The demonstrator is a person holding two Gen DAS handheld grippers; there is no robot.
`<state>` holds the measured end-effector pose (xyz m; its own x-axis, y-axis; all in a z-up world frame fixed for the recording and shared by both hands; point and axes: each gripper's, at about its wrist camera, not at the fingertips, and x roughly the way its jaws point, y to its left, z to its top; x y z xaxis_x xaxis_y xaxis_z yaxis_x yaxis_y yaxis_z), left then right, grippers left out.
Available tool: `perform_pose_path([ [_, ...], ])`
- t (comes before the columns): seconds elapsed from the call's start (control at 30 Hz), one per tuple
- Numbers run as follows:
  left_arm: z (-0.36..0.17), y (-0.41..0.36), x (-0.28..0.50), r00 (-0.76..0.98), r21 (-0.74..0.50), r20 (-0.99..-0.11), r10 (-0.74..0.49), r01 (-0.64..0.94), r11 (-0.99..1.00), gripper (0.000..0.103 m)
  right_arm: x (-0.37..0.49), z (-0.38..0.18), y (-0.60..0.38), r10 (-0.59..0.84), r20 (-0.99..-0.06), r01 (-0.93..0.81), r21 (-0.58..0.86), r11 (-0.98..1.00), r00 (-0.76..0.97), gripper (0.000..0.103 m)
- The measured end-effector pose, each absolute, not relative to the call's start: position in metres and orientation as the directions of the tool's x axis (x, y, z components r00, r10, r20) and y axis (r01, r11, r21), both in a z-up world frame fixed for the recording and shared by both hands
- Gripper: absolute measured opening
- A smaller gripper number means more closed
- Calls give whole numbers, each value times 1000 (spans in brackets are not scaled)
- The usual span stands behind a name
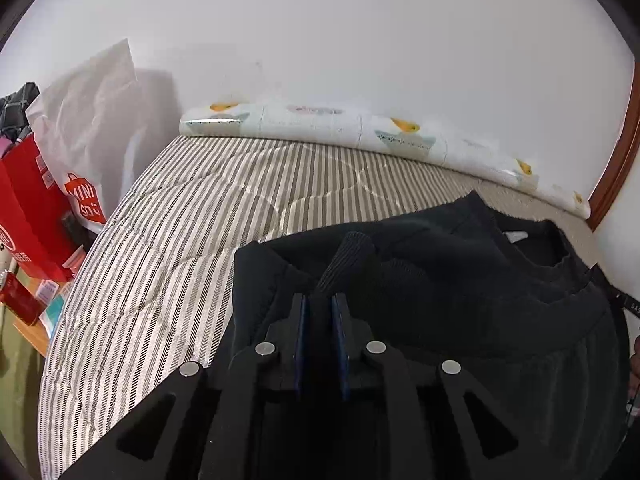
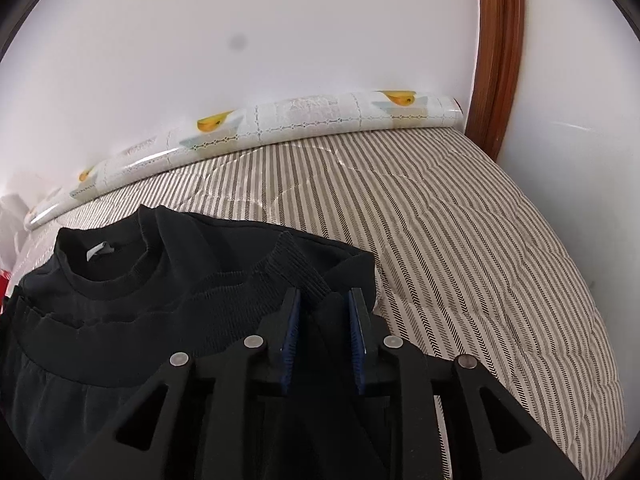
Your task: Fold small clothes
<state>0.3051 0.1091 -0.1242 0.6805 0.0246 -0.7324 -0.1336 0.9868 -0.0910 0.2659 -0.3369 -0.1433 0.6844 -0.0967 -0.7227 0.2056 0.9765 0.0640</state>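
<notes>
A black sweatshirt (image 1: 460, 300) lies on the striped bed cover (image 1: 180, 240), its round collar (image 1: 532, 248) with a white label toward the wall. My left gripper (image 1: 320, 304) is shut on a bunch of its black fabric; a ribbed cuff (image 1: 352, 256) runs up out of the narrow gap between the blue pads. In the right wrist view the same sweatshirt (image 2: 120, 300) fills the lower left, collar (image 2: 108, 264) at the left. My right gripper (image 2: 322, 300) is closed on a thicker fold near the other ribbed cuff (image 2: 296, 264), at the garment's right edge.
A rolled fruit-print mat (image 1: 320, 124) lies along the white wall at the bed's far side. A red bag (image 1: 28, 208) and a white shopping bag (image 1: 88, 120) stand left of the bed. A wooden frame (image 2: 500, 52) rises at the bed's far right corner. Bare striped cover (image 2: 460, 240) lies to the right.
</notes>
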Motion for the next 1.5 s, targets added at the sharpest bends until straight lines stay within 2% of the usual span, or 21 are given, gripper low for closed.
perform_pose_path([
  [0.07,-123,108,303,676,-83,-736,31,-136,987,15,265,-142,-337,-111,-723,211,50,976,682,33],
  [0.27,-121,103,283,650,-41,-759,44,-116,992,15,247,-131,-342,-135,-720,236,42,971,681,44],
  [0.4,-120,105,260,647,-45,-762,37,-110,993,15,220,-127,-344,-168,-728,249,4,968,665,45],
  [0.6,-114,116,218,665,-83,-747,3,-99,992,31,165,-130,-345,-188,-744,217,-59,974,641,47],
  [0.73,-116,126,191,645,-112,-764,-18,-105,988,31,132,-134,-340,-241,-762,216,-136,967,601,49],
  [0.93,-123,147,135,649,-137,-761,-21,-128,982,31,107,-111,-304,-214,-723,188,-118,975,657,50],
  [1.07,-126,159,100,650,-171,-759,-30,-155,973,31,108,-100,-242,-114,-703,76,-86,993,702,56],
  [1.2,-134,172,71,638,-197,-769,-46,-167,966,31,110,-106,-159,-16,-716,-84,-103,991,698,56],
  [1.27,-138,180,60,633,-227,-771,-66,-176,958,37,104,-109,-110,36,-723,-181,-124,976,690,56],
  [1.4,-142,198,43,637,-276,-764,-101,-182,944,39,85,-114,-27,133,-713,-360,-177,916,689,62],
  [1.5,-142,211,37,650,-297,-751,-112,-182,937,48,71,-120,18,157,-710,-439,-233,868,687,63],
])
